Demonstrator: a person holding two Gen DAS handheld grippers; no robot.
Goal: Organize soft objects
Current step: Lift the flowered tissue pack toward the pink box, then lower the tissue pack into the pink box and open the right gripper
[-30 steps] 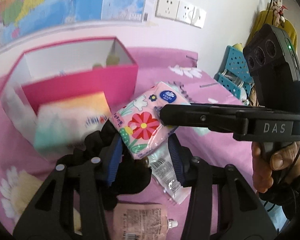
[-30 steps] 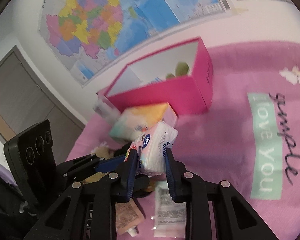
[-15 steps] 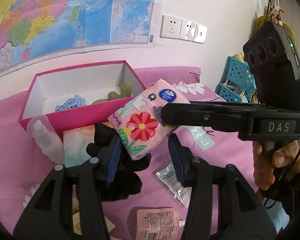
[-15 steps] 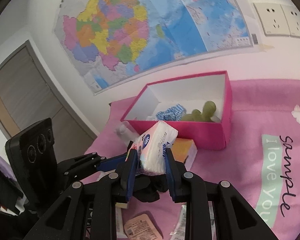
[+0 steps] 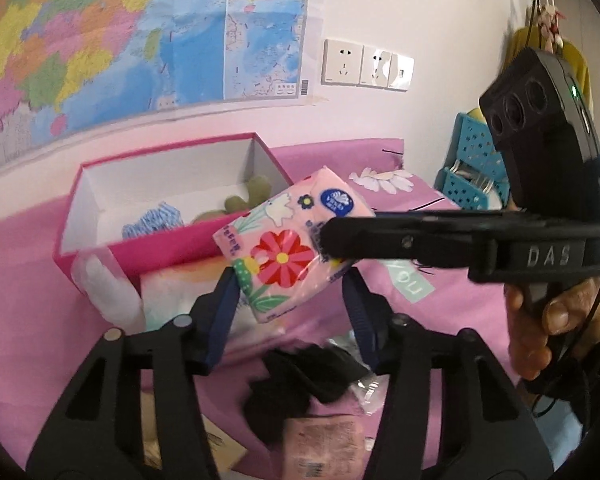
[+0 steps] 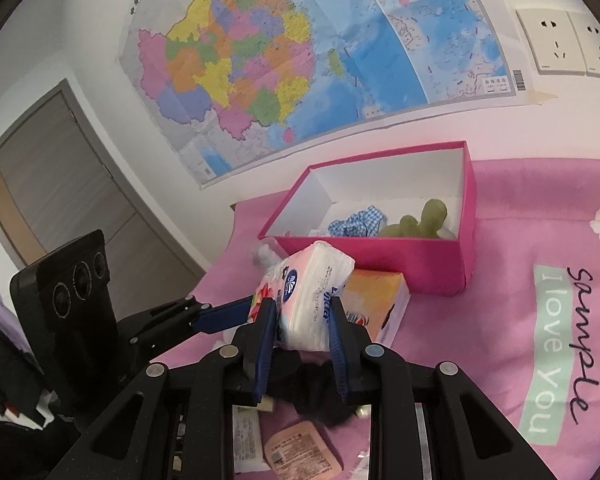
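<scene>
My right gripper (image 6: pixel 302 312) is shut on a pink flowered tissue pack (image 6: pixel 308 292) and holds it in the air in front of the open pink box (image 6: pixel 380 258). The pack also shows in the left wrist view (image 5: pixel 288 252), with the right gripper's finger (image 5: pixel 412 240) across it. My left gripper (image 5: pixel 290 300) is open, its blue pads on either side of the pack without gripping it. The box (image 5: pixel 160 256) holds a blue checked cloth (image 6: pixel 358 222) and a green plush (image 6: pixel 420 222).
An orange-white tissue box (image 6: pixel 376 300) lies against the box front. A black cloth (image 5: pixel 300 384), sachets (image 6: pixel 300 452) and a clear bottle (image 5: pixel 108 292) lie on the pink bedspread (image 6: pixel 500 320). A wall map (image 6: pixel 300 60) hangs behind. Blue baskets (image 5: pixel 472 168) stand at right.
Both grippers have risen with the tissue pack and moved nearer the pink box. The box interior now shows more fully.
</scene>
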